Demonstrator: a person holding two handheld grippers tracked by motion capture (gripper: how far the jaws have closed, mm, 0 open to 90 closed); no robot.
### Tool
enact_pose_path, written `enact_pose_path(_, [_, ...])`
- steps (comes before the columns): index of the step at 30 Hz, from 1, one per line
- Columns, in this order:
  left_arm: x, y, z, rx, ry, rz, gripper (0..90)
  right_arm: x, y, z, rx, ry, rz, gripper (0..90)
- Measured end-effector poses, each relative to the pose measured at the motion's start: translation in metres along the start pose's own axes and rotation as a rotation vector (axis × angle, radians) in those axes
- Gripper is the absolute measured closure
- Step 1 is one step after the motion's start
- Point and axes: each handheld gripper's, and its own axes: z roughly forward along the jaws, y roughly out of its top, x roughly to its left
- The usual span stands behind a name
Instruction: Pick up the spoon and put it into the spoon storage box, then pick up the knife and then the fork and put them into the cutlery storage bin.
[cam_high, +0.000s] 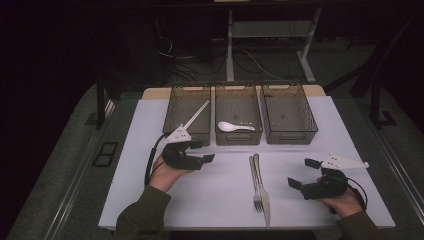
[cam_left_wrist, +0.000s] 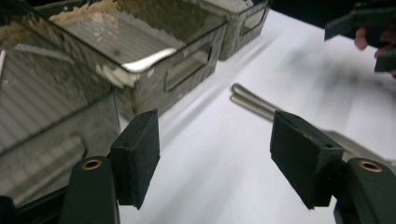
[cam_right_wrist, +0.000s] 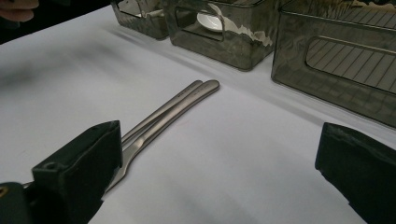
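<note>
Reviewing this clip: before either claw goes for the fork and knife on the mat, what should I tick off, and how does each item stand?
1. Left claw open, nothing between its pads: ok.
2. Right claw open and empty: ok.
3. Fork and knife lie free on the mat, between both hands: ok.
4. Fork and knife separated enough to take one alone: not ok, they lie side by side, touching.
5. Right bin free for cutlery: ok; middle bin holds a white spoon.
6. Chopsticks fully inside the left bin: cannot tell.

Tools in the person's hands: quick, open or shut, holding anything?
Left tool: open, holding nothing.
Right tool: open, holding nothing.
</note>
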Motion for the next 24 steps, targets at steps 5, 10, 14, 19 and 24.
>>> enact_pose_path(5, [-0.003, -0.014, -0.007, -0.002, 0.004, 0.003, 28.0, 0.000, 0.000, 0.000, -0.001, 0.000, 0.000, 0.8])
enact_pose_path(10, [-0.006, -0.025, -0.013, -0.010, 0.012, 0.001, 20.6, 0.000, 0.001, -0.001, 0.003, 0.003, 0.003, 0.8])
enact_pose_path(14, [-0.010, -0.033, -0.018, -0.012, 0.023, 0.001, 14.4, 0.000, 0.002, -0.001, 0.017, 0.005, 0.010, 0.8])
enact_pose_path(19, [-0.013, -0.043, -0.023, 0.005, 0.027, -0.005, 7.7, -0.002, 0.005, -0.002, 0.056, 0.027, 0.016, 12.2])
enact_pose_path(24, [-0.020, -0.050, -0.028, 0.013, 0.028, -0.013, 1.2, 0.001, 0.009, 0.000, 0.099, 0.040, 0.028, 23.6])
